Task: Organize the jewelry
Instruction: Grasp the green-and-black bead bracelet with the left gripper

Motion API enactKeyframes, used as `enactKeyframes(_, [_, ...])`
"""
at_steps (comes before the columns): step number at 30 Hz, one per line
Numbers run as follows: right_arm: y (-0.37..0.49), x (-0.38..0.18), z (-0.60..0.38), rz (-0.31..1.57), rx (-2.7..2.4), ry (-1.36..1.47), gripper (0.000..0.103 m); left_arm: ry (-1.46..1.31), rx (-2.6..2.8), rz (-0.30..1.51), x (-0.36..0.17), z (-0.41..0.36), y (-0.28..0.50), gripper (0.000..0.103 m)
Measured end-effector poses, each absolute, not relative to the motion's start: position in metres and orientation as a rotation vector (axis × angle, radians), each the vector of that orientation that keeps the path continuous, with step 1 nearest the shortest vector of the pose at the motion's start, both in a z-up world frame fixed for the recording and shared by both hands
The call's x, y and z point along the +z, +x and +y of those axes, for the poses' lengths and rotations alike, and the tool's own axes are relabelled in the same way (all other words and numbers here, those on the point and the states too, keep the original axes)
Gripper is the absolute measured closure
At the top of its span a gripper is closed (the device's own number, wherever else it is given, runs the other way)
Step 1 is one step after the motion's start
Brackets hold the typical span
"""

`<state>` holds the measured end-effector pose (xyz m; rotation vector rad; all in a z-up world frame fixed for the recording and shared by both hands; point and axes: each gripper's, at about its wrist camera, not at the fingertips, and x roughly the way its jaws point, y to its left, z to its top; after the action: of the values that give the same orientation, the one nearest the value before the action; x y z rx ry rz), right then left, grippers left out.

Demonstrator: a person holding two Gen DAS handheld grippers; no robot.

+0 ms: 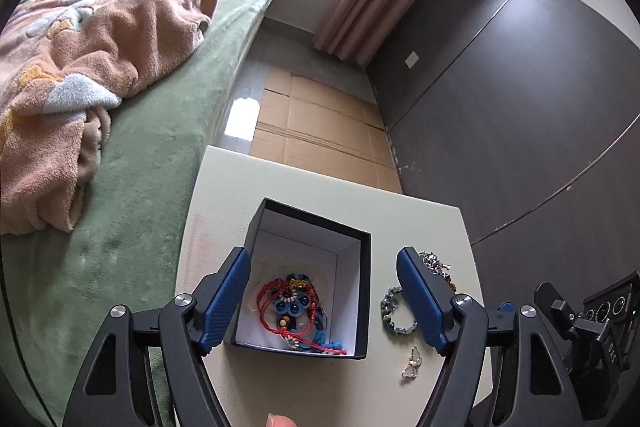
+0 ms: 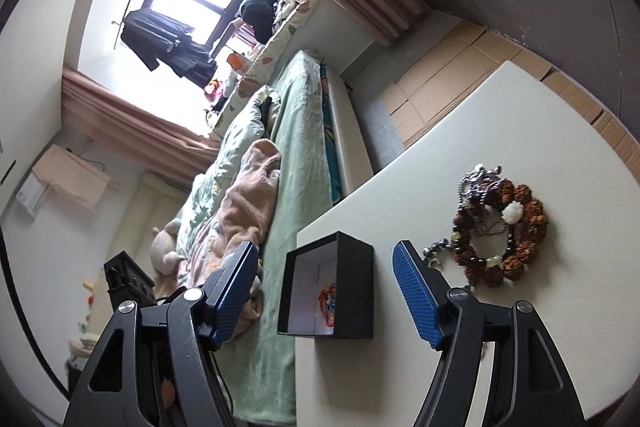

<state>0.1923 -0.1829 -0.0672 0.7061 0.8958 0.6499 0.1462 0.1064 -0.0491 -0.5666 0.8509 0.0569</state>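
A black box [image 1: 362, 291] with a white inside stands open on the cream table [image 1: 320, 183]. In it lie red cord bracelets with blue beads [image 1: 290, 311]. My left gripper [image 1: 323, 254] hovers open over the box with nothing between its fingers. To the right of the box on the table lie a green bead bracelet [image 1: 394, 311], a butterfly pendant [image 1: 412, 367] and a silver chain [image 1: 434, 261]. In the right wrist view my right gripper [image 2: 325, 247] is open and empty, short of the box [image 2: 352, 291]. A pile of brown bead bracelets [image 2: 520, 227] with a silver chain [image 2: 476, 179] lies to its right.
A bed with a green cover [image 1: 140, 187] and a pink blanket [image 1: 100, 59] runs along the table's left side. Flattened cardboard [image 1: 320, 123] covers the floor beyond the table. A dark panelled wall [image 1: 500, 87] stands to the right. A person's fingertip [image 1: 280, 421] shows at the bottom edge.
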Motion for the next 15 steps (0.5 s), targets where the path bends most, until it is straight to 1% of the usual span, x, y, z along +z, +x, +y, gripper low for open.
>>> enactKeyframes(7, [0.192, -0.067, -0.226, 0.899, 0.524, 0.668, 0.032, -0.438, 0.001, 0.809, -0.036, 0.070, 0.148, 0.027])
enactKeyframes(15, [0.201, -0.086, -0.264, 0.983, 0.361, 0.664, 0.032, -0.369, -0.064, 0.809, -0.036, 0.031, 0.157, 0.027])
